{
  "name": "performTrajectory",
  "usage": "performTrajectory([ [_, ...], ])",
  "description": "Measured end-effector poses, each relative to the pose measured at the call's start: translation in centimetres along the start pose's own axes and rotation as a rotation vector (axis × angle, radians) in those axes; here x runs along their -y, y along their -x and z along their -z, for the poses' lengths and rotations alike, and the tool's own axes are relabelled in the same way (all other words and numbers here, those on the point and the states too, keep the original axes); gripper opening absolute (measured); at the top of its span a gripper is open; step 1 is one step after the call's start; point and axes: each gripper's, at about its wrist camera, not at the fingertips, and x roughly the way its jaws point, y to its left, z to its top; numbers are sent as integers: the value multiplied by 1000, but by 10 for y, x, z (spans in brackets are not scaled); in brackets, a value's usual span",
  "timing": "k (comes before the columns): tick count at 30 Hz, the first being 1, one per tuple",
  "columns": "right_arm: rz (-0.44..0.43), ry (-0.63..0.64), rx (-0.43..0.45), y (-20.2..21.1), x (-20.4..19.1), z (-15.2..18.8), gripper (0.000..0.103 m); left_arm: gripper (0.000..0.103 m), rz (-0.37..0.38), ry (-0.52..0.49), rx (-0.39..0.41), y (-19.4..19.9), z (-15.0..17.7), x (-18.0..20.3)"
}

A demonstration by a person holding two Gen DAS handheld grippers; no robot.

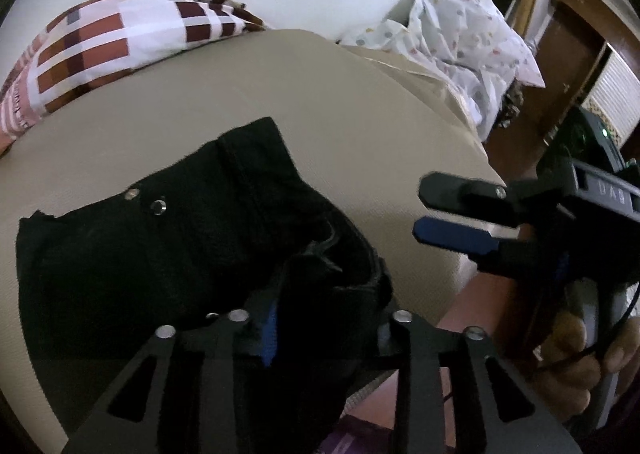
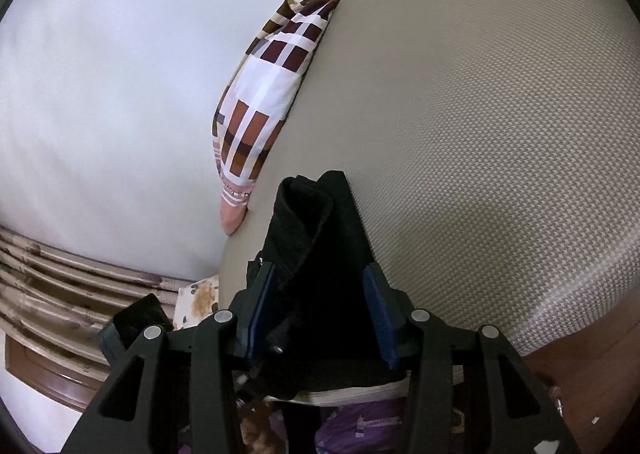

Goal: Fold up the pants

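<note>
Prob. mid-fold imo: the black pants (image 1: pixel 160 254) lie bunched near the bed (image 1: pixel 280 86) edge w/ more folding left, left gripper (image 1: pixel 320 318) fingers narrow around a fabric clump (can't tell if pinched), right gripper (image 1: pixel 430 210) fingers apart, empty.

The left gripper (image 1: pixel 320 318) had its fingertips buried under black pants (image 1: pixel 160 246), so its grip could not be read. At three o'clock the hand (image 1: pixel 580 366) ran off frame. In the right wrist view, the right gripper (image 2: pixel 320 314) hid the pants' (image 2: pixel 320 238) lower part.
</note>
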Motion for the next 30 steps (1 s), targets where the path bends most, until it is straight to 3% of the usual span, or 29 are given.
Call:
performTrajectory([
  [2, -1, -7, 4, 1, 1, -1, 44, 46, 6, -23, -5, 2, 0, 5],
  [4, 2, -6, 14, 5, 2, -2, 44, 46, 26, -32, -15, 11, -4, 7],
  [7, -6, -1, 48, 15, -1, -5, 44, 53, 161, 25, 102, 55, -12, -10],
  [10, -81, 32, 92, 33, -13, -7, 44, 65, 112, 107, 251, 108, -16, -42],
  [13, -255, 66, 78, 42, -31, -3, 44, 76, 20, 216, 355, 151, -2, -90],
  [16, -352, 61, -7, 33, -42, 10, 44, 77, -52, 298, 351, 165, 21, -133],
  [19, -376, -17, -90, 13, -35, 26, 44, 77, -123, 362, 302, 166, 49, -164],
  [22, -295, -58, -129, 0, -24, 36, 44, 77, -146, 395, 272, 159, 76, -178],
  [24, -285, -100, -151, -5, -17, 42, 44, 77, -149, 413, 240, 154, 89, -182],
  [30, -150, -96, -180, -21, -15, 58, 46, 77, -91, 495, 203, 140, 114, -189],
])
